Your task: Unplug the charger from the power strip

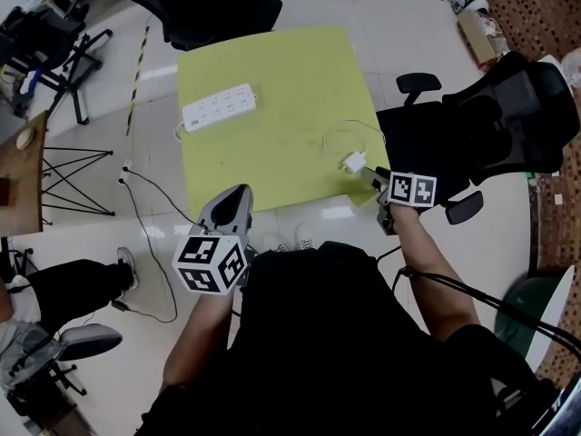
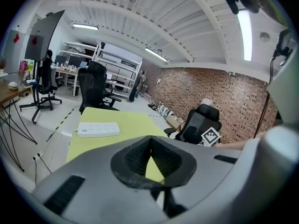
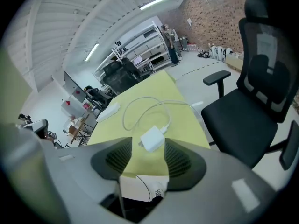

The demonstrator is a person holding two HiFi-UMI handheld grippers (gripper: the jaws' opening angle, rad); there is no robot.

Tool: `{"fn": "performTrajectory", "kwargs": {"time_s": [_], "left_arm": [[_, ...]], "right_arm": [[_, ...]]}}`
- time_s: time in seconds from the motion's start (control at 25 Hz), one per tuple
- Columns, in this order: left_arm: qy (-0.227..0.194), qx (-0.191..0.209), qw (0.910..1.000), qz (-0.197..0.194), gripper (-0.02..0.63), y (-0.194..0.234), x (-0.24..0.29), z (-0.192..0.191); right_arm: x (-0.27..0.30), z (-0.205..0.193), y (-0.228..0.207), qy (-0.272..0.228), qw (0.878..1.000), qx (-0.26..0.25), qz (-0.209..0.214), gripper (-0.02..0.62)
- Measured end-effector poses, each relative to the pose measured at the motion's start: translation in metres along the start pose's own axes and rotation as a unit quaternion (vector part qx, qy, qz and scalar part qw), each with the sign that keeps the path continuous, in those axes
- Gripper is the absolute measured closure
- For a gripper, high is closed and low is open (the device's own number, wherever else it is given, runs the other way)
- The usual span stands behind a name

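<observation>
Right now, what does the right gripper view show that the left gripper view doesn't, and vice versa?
Only the right gripper view: the white charger and its looped cable lying unplugged on the yellow table, seen between the right gripper's open jaws. Only the left gripper view: the left gripper, jaws together and empty, and the right gripper's marker cube. Both: the yellow table, the white power strip and a black office chair.

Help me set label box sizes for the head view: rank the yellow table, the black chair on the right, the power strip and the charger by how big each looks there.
Largest to smallest:
1. yellow table
2. black chair
3. power strip
4. charger
No close calls.
</observation>
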State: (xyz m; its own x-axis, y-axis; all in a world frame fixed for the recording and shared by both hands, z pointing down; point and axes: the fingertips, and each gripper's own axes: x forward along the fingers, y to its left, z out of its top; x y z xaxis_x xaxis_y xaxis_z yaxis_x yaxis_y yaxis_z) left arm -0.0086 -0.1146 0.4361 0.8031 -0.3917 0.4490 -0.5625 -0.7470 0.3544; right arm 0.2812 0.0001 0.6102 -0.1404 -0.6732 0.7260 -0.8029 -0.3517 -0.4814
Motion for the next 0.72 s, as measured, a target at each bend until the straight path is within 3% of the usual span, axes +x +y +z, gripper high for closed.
{"fn": "performTrajectory", "kwargs": {"time_s": [0.16, 0.32, 0.52, 0.72], "left_arm": [[-0.006, 0.0, 0.9999, -0.015, 0.6, -0.001, -0.001, -0.003], [-0.01, -0.002, 0.9996, -0.028, 0.6, -0.006, -0.002, -0.015], [-0.019, 0.007, 0.9994, -0.028, 0.6, -0.02, -0.013, -0.02], [-0.04, 0.006, 0.9992, -0.003, 0.6, -0.045, -0.036, -0.026]], "right_arm": [[-0.024, 0.009, 0.027, -0.038, 0.999, -0.016, 0.011, 0.421], [-0.05, 0.017, 0.062, -0.089, 0.995, -0.04, 0.03, 0.592], [-0.078, 0.033, 0.111, -0.138, 0.983, -0.088, 0.086, 0.594], [-0.115, 0.034, 0.154, -0.154, 0.964, -0.156, 0.149, 0.594]]}}
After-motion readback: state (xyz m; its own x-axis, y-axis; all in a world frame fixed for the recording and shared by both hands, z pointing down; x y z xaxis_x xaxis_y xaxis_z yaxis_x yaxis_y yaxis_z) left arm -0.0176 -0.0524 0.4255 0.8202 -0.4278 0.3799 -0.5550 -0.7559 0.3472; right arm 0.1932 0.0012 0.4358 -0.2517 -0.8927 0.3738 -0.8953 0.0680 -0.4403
